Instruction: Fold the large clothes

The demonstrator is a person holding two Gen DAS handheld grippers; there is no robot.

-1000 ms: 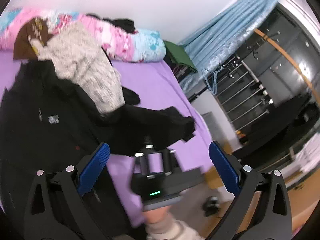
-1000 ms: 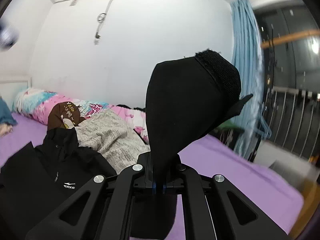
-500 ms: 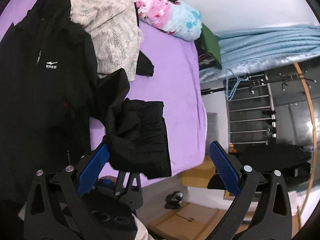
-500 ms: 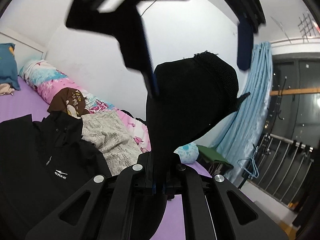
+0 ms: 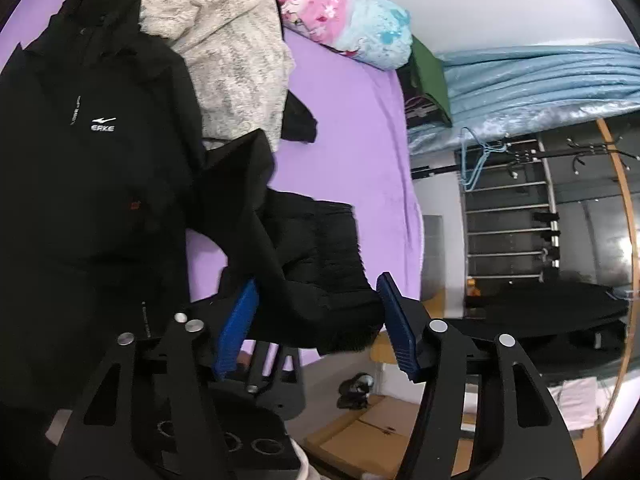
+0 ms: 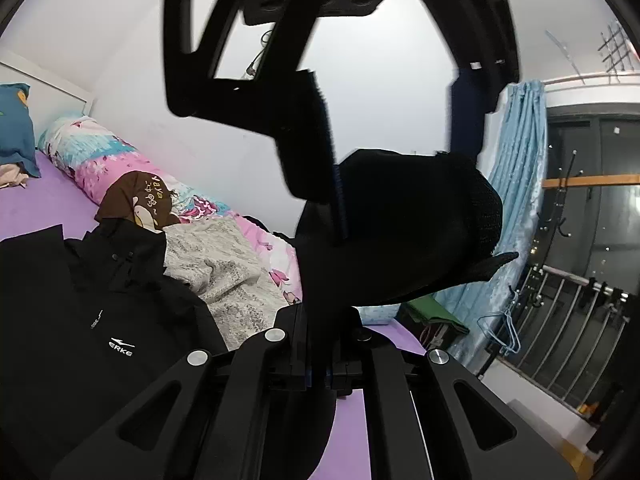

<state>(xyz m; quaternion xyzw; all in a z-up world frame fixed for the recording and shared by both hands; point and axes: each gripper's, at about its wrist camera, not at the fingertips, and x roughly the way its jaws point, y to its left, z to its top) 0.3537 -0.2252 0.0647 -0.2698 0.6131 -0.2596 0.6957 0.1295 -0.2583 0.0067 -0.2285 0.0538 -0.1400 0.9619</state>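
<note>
On the purple bed (image 5: 360,92), the black jacket (image 5: 92,168) lies spread flat, its lower hem cut off by the frame edge and by the rig. One sleeve (image 5: 320,264) is lifted off the sheet; its ribbed, knitted cuff is bunched between the blue pads of the left hand-held gripper (image 5: 316,328), whose jaws stand partly apart around the cloth without clamping it. The right hand-held gripper (image 6: 318,376) is pinched tight on the same sleeve lower down, the fabric hiding its fingertips. Half a second ago the left jaws were spread wider and the cuff hung beside them; now they have narrowed around it. A speckled grey knit sweater (image 5: 228,40) lies crumpled against the jacket's collar, and a floral quilt roll (image 5: 344,20) lies behind it.
</note>
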